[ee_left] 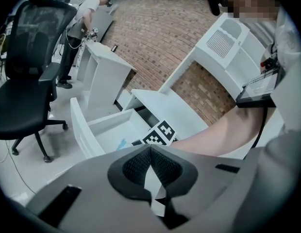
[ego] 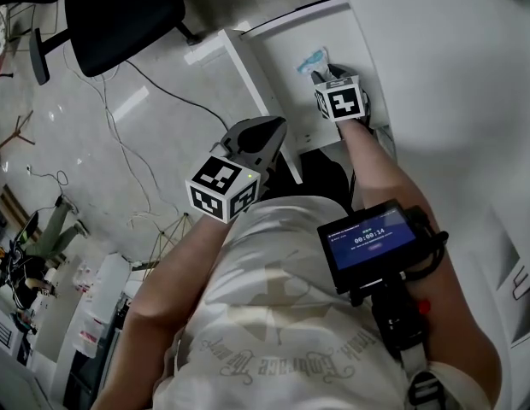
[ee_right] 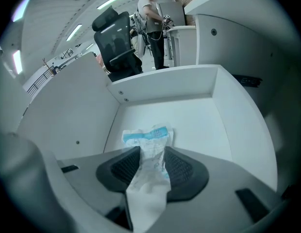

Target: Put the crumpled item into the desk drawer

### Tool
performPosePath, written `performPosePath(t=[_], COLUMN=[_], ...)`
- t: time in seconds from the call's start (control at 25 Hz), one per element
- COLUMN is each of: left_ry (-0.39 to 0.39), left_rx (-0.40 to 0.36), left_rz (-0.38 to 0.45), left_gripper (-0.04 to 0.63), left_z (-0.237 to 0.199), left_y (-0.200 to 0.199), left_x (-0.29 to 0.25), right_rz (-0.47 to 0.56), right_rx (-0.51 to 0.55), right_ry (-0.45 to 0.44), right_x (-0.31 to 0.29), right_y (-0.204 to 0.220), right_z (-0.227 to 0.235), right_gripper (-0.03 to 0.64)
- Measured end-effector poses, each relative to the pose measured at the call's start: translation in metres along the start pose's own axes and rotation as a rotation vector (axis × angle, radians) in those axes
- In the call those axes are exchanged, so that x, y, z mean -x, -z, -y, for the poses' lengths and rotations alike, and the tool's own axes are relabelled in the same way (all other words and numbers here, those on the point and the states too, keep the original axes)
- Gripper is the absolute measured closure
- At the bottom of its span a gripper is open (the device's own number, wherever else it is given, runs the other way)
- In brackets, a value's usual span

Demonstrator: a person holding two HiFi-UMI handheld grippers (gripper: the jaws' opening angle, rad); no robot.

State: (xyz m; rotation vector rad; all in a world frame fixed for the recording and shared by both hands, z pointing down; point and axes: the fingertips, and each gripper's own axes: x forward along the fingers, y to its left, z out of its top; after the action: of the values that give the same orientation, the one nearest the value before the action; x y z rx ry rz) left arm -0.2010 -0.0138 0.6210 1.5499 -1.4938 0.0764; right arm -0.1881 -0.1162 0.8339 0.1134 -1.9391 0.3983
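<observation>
While the right gripper [ee_right: 151, 154] sits inside the open white desk drawer [ee_right: 165, 87], its jaws are part-way closed and clamped on the crumpled white-and-blue plastic wrapper [ee_right: 148, 136]. Pads pinch the wrapper around its middle. One end trails back toward the camera, and the blue-printed end sticks out ahead over the drawer floor. Can't tell whether that end touches the floor or hangs just above it. Wrapper is well inside the side walls, roughly centred between them.

Left gripper [ee_left: 150, 152]: jaw tips together, nothing between them, held outside the drawer and pointing at it from the side. Looks idle.

Step, by my read: placement, just short of release. Item is inside the drawer but not let go.

Next move needs:
- Open the right jaws wide enough for the thin film to drop free. Crinkled plastic may cling to the ribbed pads.
- Then lift straight out, clear of the drawer walls.

Closing the drawer isn't asked for.
</observation>
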Motion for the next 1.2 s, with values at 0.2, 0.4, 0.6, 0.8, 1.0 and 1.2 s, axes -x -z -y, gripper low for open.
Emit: performPosePath(t=[0.2,0.4,0.6,0.8,1.0,1.2], left_ry=[0.001,-0.006,-0.015,-0.004,0.001,0.003], left_rx=[0.011,0.008,0.008,-0.002,-0.016,-0.03], left_rz=[-0.006,-0.001,0.017,0.028,0.026,0.036], left_gripper=[0.574,0.574,0.574,0.574,0.574,0.574], left_z=[0.001,-0.001,-0.002,0.008,0.014,0.019], left_y=[0.004,0.005,0.004,0.001,0.004,0.003], left_x=[0.0,0.005,0.009,0.011,0.011,0.012], right_rz=[-0.023,-0.025,-0.014,0.013,0.039,0.051], right_rx=[0.01,0.025,0.02,-0.006,-0.027,-0.05], right_ry=[0.014,0.025,0.008,0.015,0.01,0.025], right_x=[-0.006,-0.009,-0.004,0.006,0.01,0.019], right_y=[0.007,0.007,0.007,0.006,0.006,0.009], right_z=[0.001,0.001,-0.005,-0.004,-0.006,-0.003], right_gripper=[0.44,0.426,0.403,0.403,0.405,0.407])
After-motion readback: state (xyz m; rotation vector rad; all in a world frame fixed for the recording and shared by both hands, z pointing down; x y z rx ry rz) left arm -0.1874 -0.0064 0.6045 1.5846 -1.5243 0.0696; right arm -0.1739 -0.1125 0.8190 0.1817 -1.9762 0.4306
